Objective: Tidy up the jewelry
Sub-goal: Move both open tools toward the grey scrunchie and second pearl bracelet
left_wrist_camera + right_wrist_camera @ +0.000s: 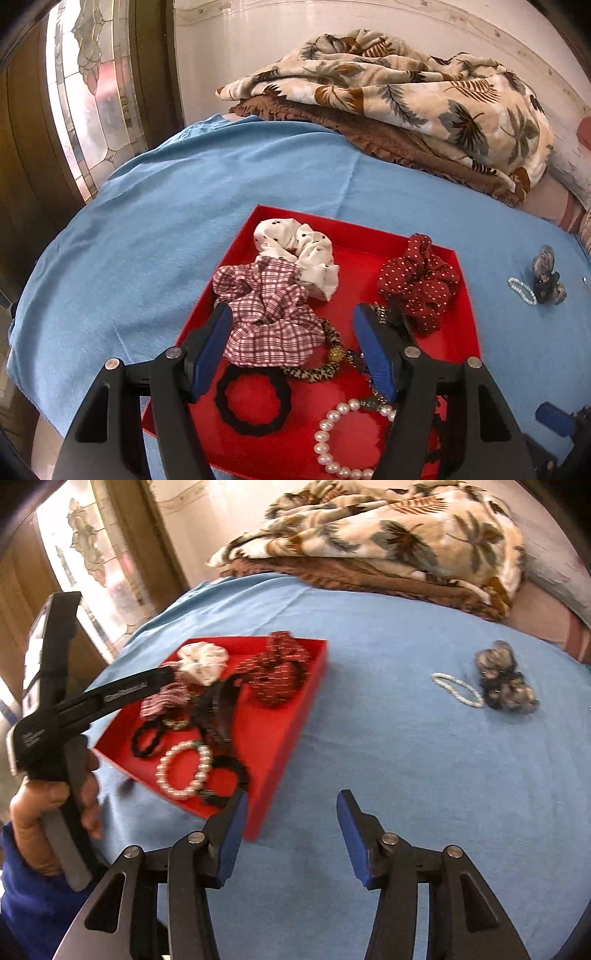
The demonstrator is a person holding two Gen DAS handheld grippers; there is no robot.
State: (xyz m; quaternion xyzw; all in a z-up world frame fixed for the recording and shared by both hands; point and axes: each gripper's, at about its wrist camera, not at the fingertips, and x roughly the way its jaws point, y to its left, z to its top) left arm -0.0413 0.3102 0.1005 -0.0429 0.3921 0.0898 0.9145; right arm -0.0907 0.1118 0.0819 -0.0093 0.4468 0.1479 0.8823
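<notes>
Left gripper (291,345): jaws wide apart, empty, over the red tray (466,295), straddling the plaid scrunchie (267,314).
Right gripper (291,834): spread wide, empty, above blue cloth (388,757) beside the tray.
2 items outside the tray: small bead bracelet (457,689) touching a grey scrunchie (504,683).
Handling, judged: bracelet light, slippery, may roll; pinch across 1 side of the loop. Scrunchie soft; grab its bulk.

blue sheet (147,229) covering the bed | leaf-print blanket (424,92) lying bunched at the far right on a brown ruffled cloth (388,144) | stained-glass window (88,92) glowing at the far left beside a white wall (258,55)
</notes>
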